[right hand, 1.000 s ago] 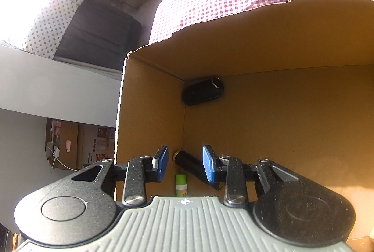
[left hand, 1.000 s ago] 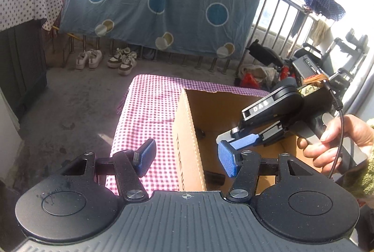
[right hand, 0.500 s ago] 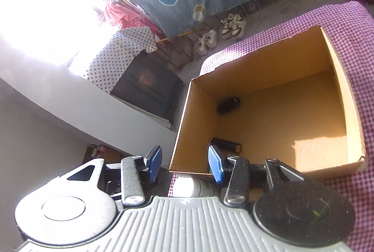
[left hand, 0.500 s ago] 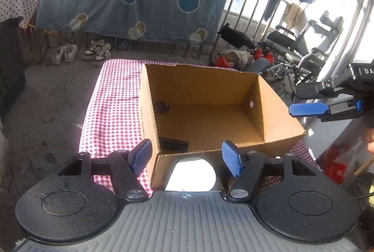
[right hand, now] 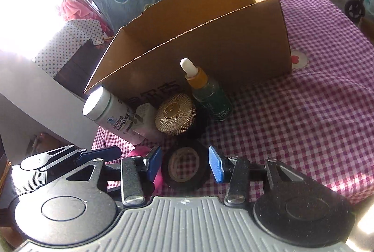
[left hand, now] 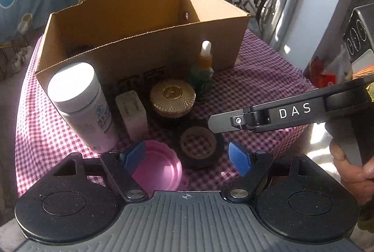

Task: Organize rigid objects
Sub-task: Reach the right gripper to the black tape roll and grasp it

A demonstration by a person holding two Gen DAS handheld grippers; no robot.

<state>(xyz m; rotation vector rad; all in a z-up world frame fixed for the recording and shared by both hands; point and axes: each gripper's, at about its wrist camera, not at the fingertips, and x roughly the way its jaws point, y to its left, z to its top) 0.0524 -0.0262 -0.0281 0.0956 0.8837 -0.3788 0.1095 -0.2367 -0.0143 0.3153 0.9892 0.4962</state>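
Table: I'm looking at a purple checked cloth (right hand: 315, 111) with a cardboard box (right hand: 210, 46) standing on it.
Items: a white bottle (left hand: 81, 107), gold-lidded jar (left hand: 172, 97), dropper bottle (right hand: 205, 90), white charger (left hand: 132, 111) and pink lid (left hand: 156, 167) are sitting in front of the box.
Left gripper (left hand: 187, 158): I'm opening it, empty, over the pink lid.
Right gripper (right hand: 184, 164): I'm closing it around the black tape roll (right hand: 184, 166), pads not touching.

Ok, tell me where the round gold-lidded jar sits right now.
In both wrist views the gold-lidded jar stands on the checked cloth before the cardboard box, between the white charger and green dropper bottle.
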